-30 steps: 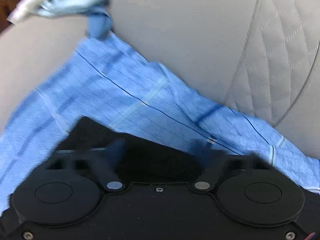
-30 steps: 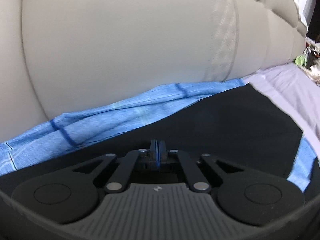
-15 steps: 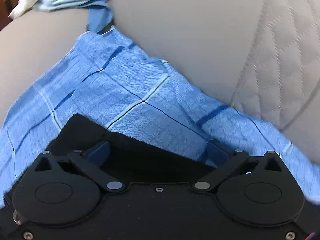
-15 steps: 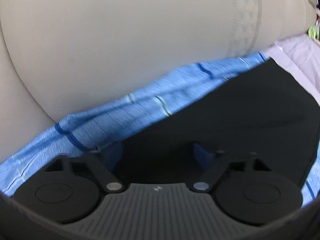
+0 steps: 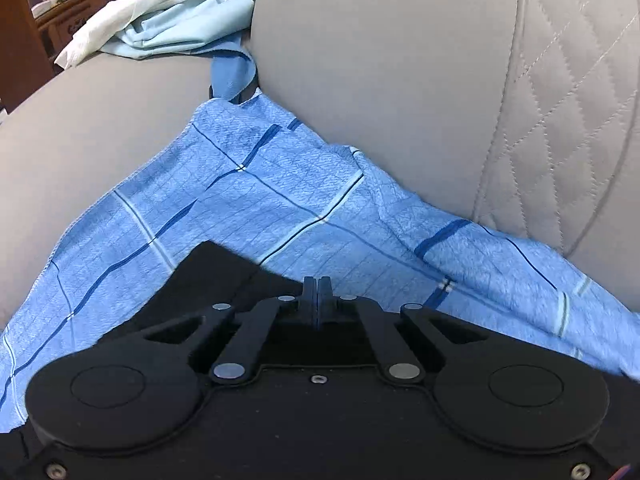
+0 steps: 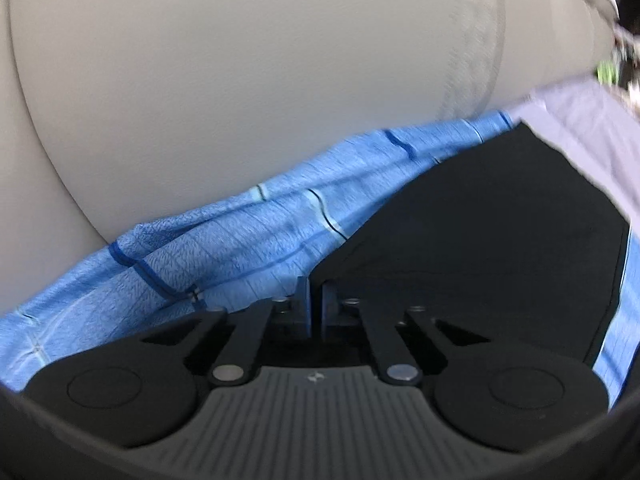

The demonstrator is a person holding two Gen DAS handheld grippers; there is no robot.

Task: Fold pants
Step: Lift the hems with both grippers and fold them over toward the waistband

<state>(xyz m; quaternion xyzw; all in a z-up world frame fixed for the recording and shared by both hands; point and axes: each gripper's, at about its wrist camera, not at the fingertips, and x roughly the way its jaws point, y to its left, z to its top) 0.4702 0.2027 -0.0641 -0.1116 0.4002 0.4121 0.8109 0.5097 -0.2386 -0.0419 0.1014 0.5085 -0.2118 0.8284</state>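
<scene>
both claws closed: left gripper (image 5: 317,300), right gripper (image 6: 315,307); whether they pinch black pants (image 5: 216,276) unclear. keep hems level above blue cloth (image 5: 280,184).

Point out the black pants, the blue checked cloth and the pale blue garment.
black pants (image 6: 500,216), right wrist view, flat middle of the fabric.
blue checked cloth (image 5: 280,184), left wrist view, open centre panel.
pale blue garment (image 5: 188,24), left wrist view, bunched middle on the sofa arm.

Both wrist views look steeply down, close over the blue checked cloth (image 5: 280,200) they share
</scene>
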